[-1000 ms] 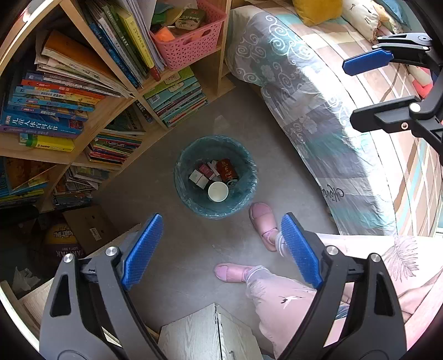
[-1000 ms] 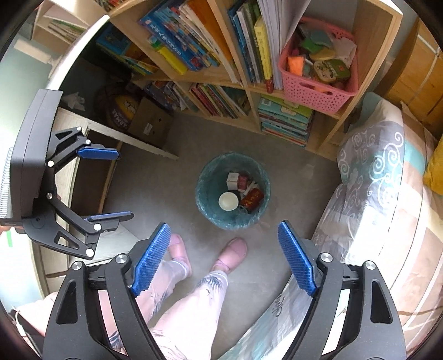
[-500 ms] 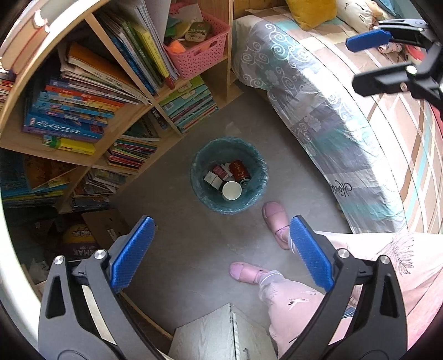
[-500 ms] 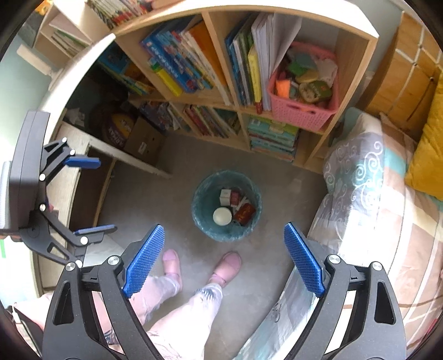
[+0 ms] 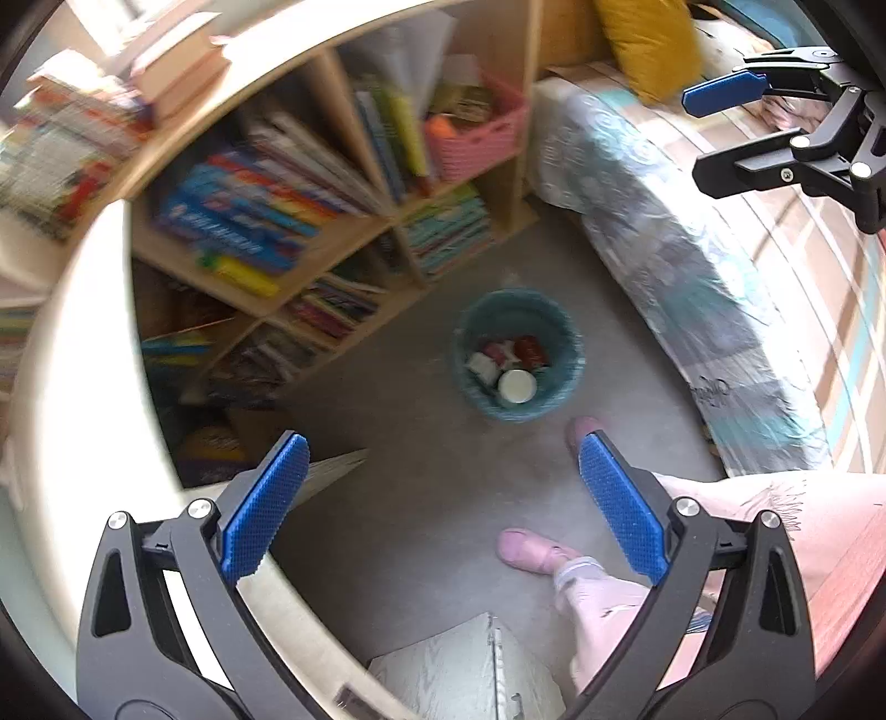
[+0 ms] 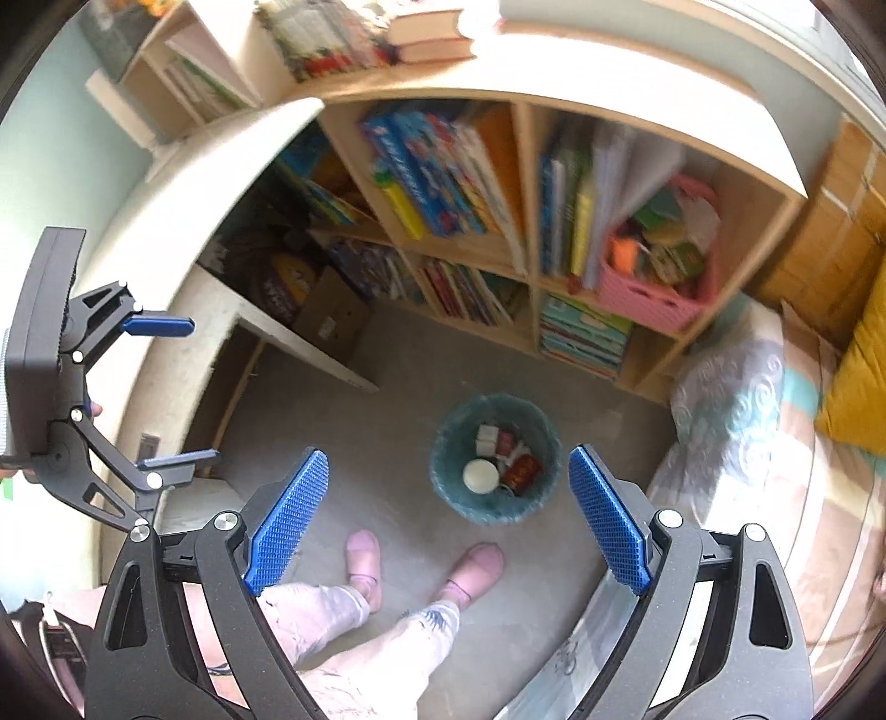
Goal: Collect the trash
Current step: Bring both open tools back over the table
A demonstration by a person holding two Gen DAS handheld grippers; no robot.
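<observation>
A teal-lined trash bin [image 5: 498, 412] stands on the grey floor far below both grippers. Inside it lie a white cup [image 5: 516, 386], a red can [image 5: 531, 349] and a small carton [image 5: 480, 365]. My left gripper [image 5: 441, 443] hangs high above the floor, open, with nothing between its blue pads. The right wrist view shows the same bin [image 6: 487, 515], cup [image 6: 480, 475] and can [image 6: 520, 471] under my right gripper [image 6: 448, 454], also open with nothing in it. Each gripper appears in the other's view: the right gripper [image 5: 692, 138] over the bed, the left gripper [image 6: 202, 390] by the desk.
A wooden bookshelf [image 6: 526, 266] full of books, with a pink basket [image 6: 653, 299], stands behind the bin. A bed [image 5: 692, 266] with a yellow pillow [image 5: 648, 44] lies to the right. A person's legs and pink slippers [image 6: 470, 570] are beside the bin. A white desk edge [image 5: 88, 343] curves on the left.
Both grippers have risen and tilted; the bin looks smaller and farther below. The shelf top and desk edge have come into view. Both pairs of jaws stand slightly wider.
</observation>
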